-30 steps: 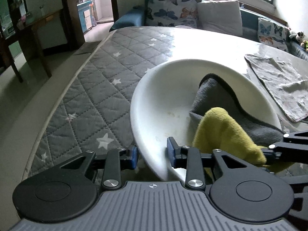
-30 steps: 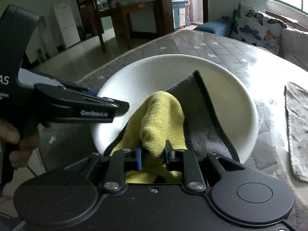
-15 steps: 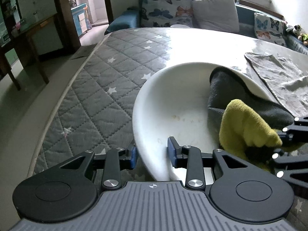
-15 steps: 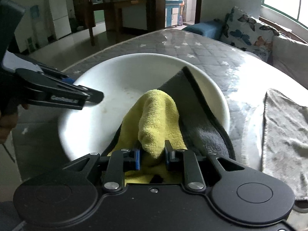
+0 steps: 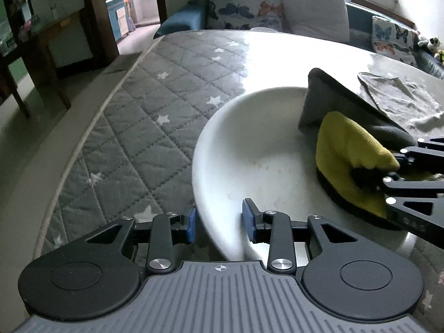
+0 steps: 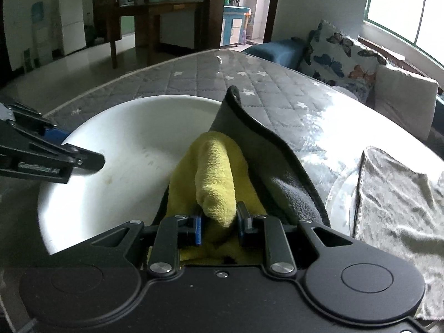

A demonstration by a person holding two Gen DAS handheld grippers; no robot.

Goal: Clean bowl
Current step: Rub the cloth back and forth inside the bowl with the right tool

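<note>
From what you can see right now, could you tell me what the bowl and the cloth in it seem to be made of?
The bowl looks like glazed ceramic or hard plastic: white, smooth, slightly shiny. I cannot tell which. The cloth looks like microfibre: fuzzy yellow pile on one face, grey fleece on the other, dark stitched edge.

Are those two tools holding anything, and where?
Right tool pinches a yellow fold of the cloth. Left tool straddles the bowl rim.

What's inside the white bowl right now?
A yellow-and-grey microfibre cloth pinched by the right gripper, plus faint stains. The white bowl surface beneath the cloth is hidden.
</note>
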